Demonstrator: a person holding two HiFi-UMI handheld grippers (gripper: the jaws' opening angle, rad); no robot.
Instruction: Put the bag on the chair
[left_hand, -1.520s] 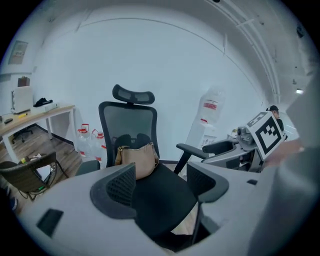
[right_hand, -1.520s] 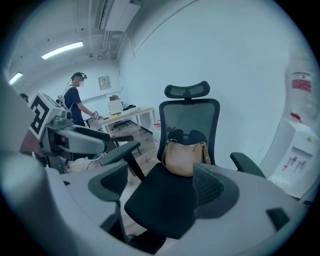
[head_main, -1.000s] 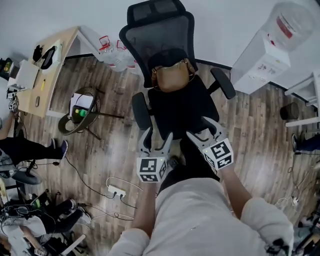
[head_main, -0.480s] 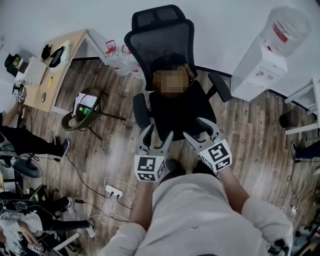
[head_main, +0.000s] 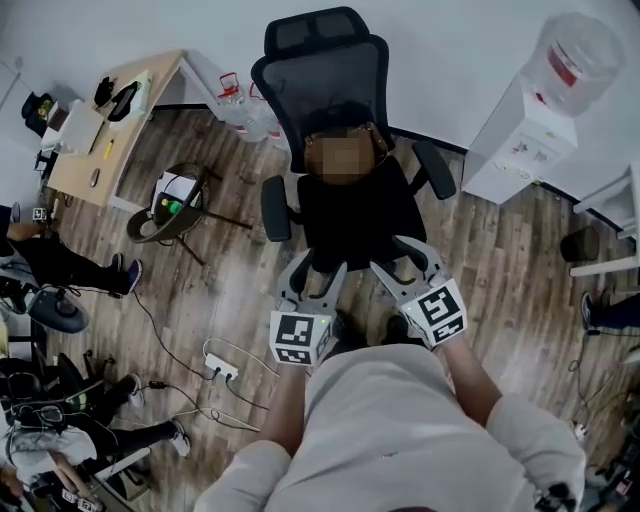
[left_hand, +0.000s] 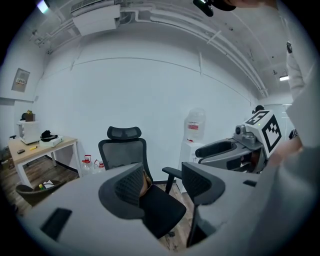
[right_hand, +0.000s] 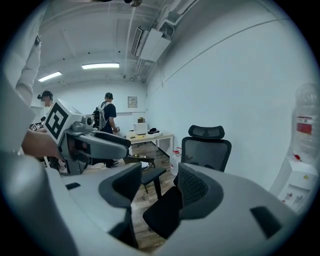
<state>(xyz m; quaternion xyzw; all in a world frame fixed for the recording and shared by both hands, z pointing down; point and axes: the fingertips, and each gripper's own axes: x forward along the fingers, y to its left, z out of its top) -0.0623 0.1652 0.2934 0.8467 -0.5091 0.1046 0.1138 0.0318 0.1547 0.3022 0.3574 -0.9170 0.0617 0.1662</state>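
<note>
The wooden floor (head_main: 235, 285) filled most of the head view. On it, at twelve o'clock from the person, stood the black mesh office chair (head_main: 322, 88), facing them. At two o'clock from the chair was the white water dispenser (head_main: 528, 135) with its bottle on top, against the wall. At ten o'clock was the pale wooden desk (head_main: 128, 128), with dark items on it. A low round seat (head_main: 168, 205) sat at nine o'clock from the chair, carrying papers and something green.

The brown bag (head_main: 372, 140) rested on the chair's seat, up against the backrest and between the armrests; a mosaic patch covered most of it.

The left gripper (head_main: 316, 272) was held at six o'clock from the chair seat, clear of the bag. Its jaws had just been closing but stood apart, with nothing between them. The right gripper (head_main: 398, 258) was just beside it at three o'clock. Its jaws had likewise just been closing, were parted, and were empty.

A white power strip (head_main: 222, 368) lay on the floor at eight o'clock from the left gripper.
</note>
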